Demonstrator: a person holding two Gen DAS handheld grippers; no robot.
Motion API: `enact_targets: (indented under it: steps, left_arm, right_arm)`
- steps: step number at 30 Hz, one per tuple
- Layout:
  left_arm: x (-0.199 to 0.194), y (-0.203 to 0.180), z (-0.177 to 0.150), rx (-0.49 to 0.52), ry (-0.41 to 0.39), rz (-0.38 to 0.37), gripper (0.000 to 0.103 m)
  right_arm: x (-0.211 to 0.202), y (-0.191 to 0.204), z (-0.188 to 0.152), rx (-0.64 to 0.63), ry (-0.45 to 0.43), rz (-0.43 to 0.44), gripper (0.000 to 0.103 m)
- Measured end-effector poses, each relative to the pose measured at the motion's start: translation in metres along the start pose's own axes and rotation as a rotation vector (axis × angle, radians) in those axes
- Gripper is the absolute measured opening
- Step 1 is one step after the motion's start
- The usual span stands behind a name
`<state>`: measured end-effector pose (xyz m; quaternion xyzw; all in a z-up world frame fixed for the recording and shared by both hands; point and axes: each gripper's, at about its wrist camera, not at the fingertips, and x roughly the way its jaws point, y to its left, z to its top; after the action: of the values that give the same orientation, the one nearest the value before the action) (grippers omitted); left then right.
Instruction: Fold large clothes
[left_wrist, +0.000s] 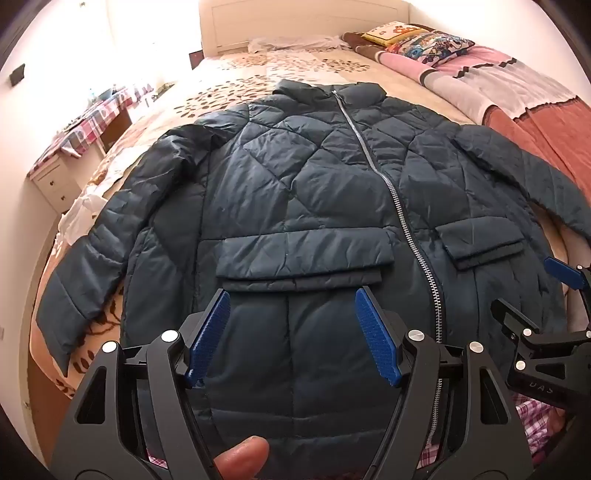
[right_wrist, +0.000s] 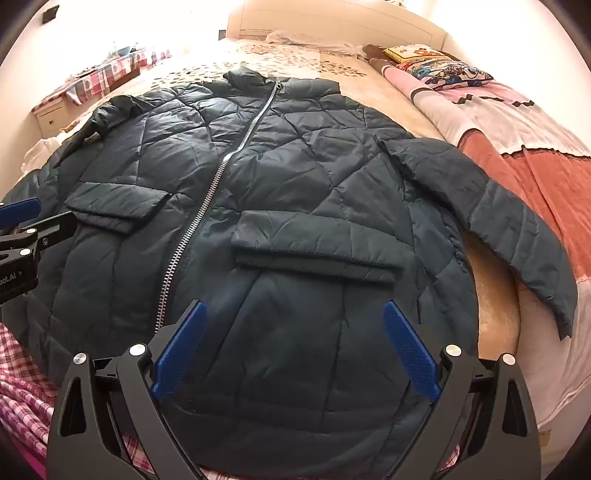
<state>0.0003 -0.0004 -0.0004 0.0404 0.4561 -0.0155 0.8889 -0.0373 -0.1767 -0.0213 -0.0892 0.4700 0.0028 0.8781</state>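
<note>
Jacket (left_wrist: 303, 192), dark teal and quilted, is seen spread front-up across the middle of both views on a bed (left_wrist: 236, 70), zipped shut, its collar toward the top of the frame and a sleeve stretched to each side. The zipper (left_wrist: 391, 184) is seen running diagonally from collar to hem. The left gripper (left_wrist: 293, 334) is held at the bottom centre of the left view, above the hem below a flap pocket (left_wrist: 303, 258), fingers spread with nothing between them. The right gripper (right_wrist: 295, 347) is likewise held spread wide and empty at the bottom of the right view. Folded blankets (left_wrist: 491, 85) are seen at the upper right.
</note>
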Motion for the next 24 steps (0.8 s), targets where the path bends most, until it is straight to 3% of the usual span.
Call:
enact_targets:
  steps: [24]
  left_arm:
    - [0.0024,-0.0009,-0.0016,-0.018,0.014,-0.009,0.070]
  right_arm:
    - [0.0016,-0.0028,-0.0040,0.012,0.008,0.017,0.093]
